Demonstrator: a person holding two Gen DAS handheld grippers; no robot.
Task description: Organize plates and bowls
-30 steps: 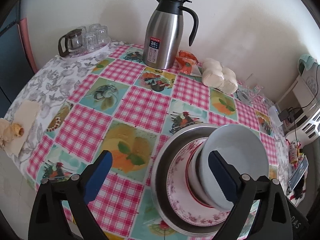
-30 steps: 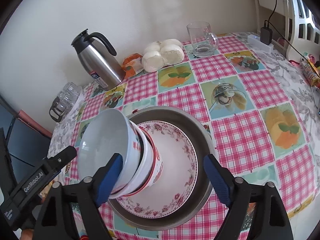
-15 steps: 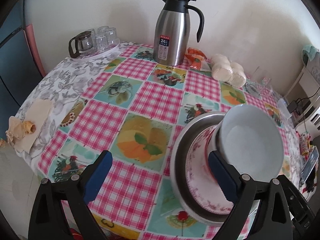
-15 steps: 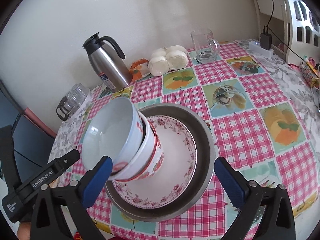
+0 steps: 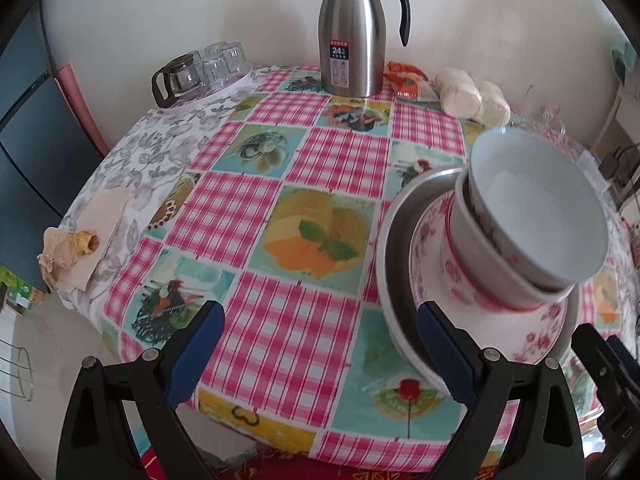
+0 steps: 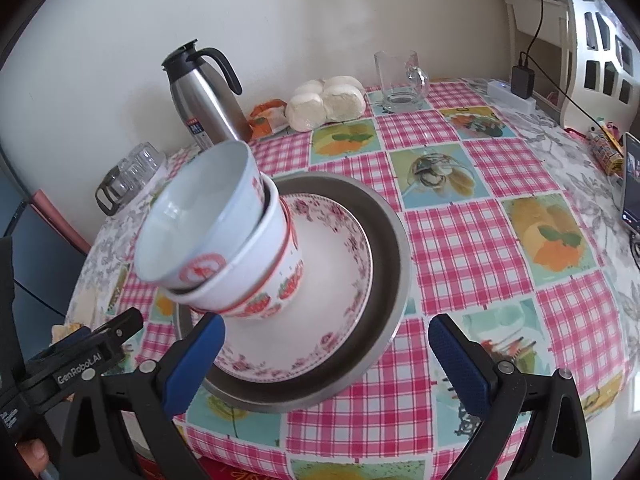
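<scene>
A stack of dishes stands on the checked tablecloth: a steel basin (image 6: 394,240) holds a floral plate (image 6: 340,280). On the plate sits a strawberry bowl (image 6: 272,280) with a white bowl (image 6: 192,216) nested in it, leaning left. My right gripper (image 6: 328,344) is open just in front of the basin, touching nothing. In the left wrist view the same basin (image 5: 394,240), plate (image 5: 532,328) and white bowl (image 5: 536,208) lie to the right. My left gripper (image 5: 320,356) is open over bare cloth, its right finger (image 5: 444,356) near the basin's rim.
At the back stand a steel thermos jug (image 5: 352,40), a tray with a glass teapot and cups (image 5: 200,72), an orange packet (image 5: 408,80), bagged buns (image 6: 328,100) and a glass mug (image 6: 400,80). A charger and power strip (image 6: 516,84) sit far right. Crumpled paper (image 5: 72,244) lies at the table's left edge.
Both grippers drew back from the stack toward the table's near edge and sank a little. The right gripper's jaws spread wider. In the left view the stack slid right, out from between the fingers.
</scene>
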